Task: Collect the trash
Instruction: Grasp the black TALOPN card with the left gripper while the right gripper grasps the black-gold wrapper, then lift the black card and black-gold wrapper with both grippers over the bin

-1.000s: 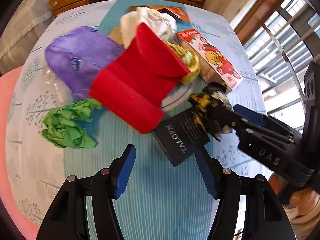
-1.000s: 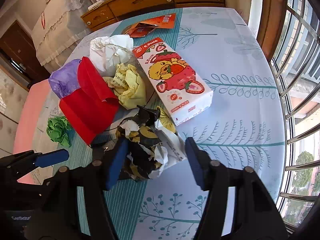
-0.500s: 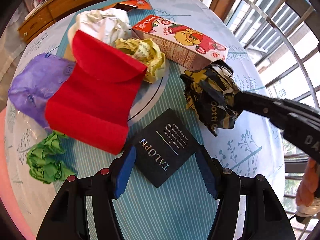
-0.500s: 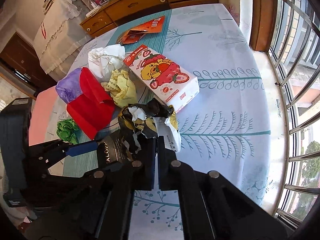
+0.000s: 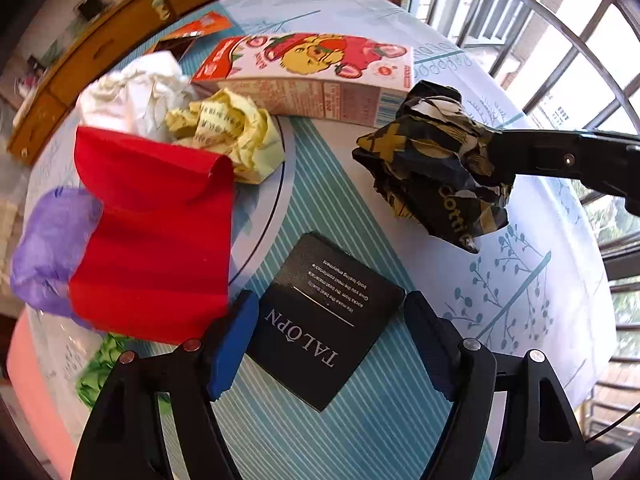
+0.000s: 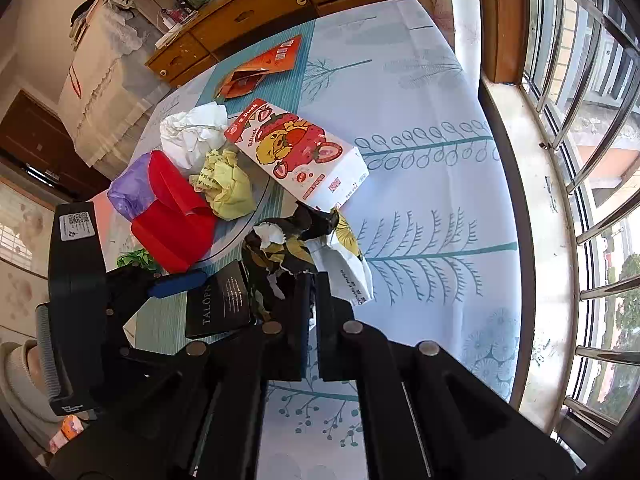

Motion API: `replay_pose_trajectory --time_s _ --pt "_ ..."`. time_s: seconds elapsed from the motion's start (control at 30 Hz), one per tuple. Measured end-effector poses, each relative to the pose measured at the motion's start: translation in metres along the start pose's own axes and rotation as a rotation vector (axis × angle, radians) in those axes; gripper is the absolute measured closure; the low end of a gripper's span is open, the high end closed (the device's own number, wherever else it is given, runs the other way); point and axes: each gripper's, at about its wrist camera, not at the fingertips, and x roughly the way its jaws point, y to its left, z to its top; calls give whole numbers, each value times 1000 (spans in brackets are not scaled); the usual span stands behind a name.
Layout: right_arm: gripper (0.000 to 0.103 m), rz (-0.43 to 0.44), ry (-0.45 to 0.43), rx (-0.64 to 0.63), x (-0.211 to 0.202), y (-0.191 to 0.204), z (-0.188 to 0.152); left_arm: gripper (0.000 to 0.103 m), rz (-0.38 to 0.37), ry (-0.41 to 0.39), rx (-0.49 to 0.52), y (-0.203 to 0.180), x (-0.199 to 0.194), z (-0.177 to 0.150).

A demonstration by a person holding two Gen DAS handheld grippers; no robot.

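A black flat box (image 5: 324,328) printed TALOPN lies on the striped tablecloth (image 5: 360,432). My left gripper (image 5: 328,346) points down over it. Its jaws are opening, a blue pad on each side of the box and neither one pressing it. My right gripper (image 6: 313,280) is shut on a crumpled black-and-yellow wrapper (image 6: 288,252) and holds it just above the table. In the left wrist view the wrapper (image 5: 432,168) hangs off the right arm's black fingers (image 5: 560,156).
Trash is piled on a round glass plate (image 5: 280,200): a strawberry carton (image 5: 312,76), yellow paper (image 5: 232,132), white paper (image 5: 132,92), a red folded sheet (image 5: 156,232). A purple bag (image 5: 44,248), green paper (image 5: 100,372) and an orange packet (image 6: 260,68) lie around it. A barred window (image 6: 580,160) runs along the right.
My left gripper has rolled and moved over the black box, which now sits between wider jaws. My right gripper has shut on the black-and-yellow wrapper and raised it a little.
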Motion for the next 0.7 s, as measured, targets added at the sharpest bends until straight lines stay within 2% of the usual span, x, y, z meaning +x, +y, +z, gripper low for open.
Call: replay_pose_trajectory --time_s 0.1,0.17,0.2,0.33,0.43,0.7 --pt "85 -13 0 -21 0 2 -1 25 -13 18 14 0 6 6" --pt "62 -14 0 -30 1 3 -3 25 -16 26 23 3 7 9" --pt "59 -13 0 -34 2 3 -3 25 -24 31 27 5 8 10" --pt "56 -20 10 -55 12 7 -2 25 -38 25 35 13 9 12" --pt "50 -31 1 -70 18 9 1 25 -43 18 45 14 9 10" --pt "44 -17 -1 -91 32 10 7 40 -63 45 4 29 3 -6"
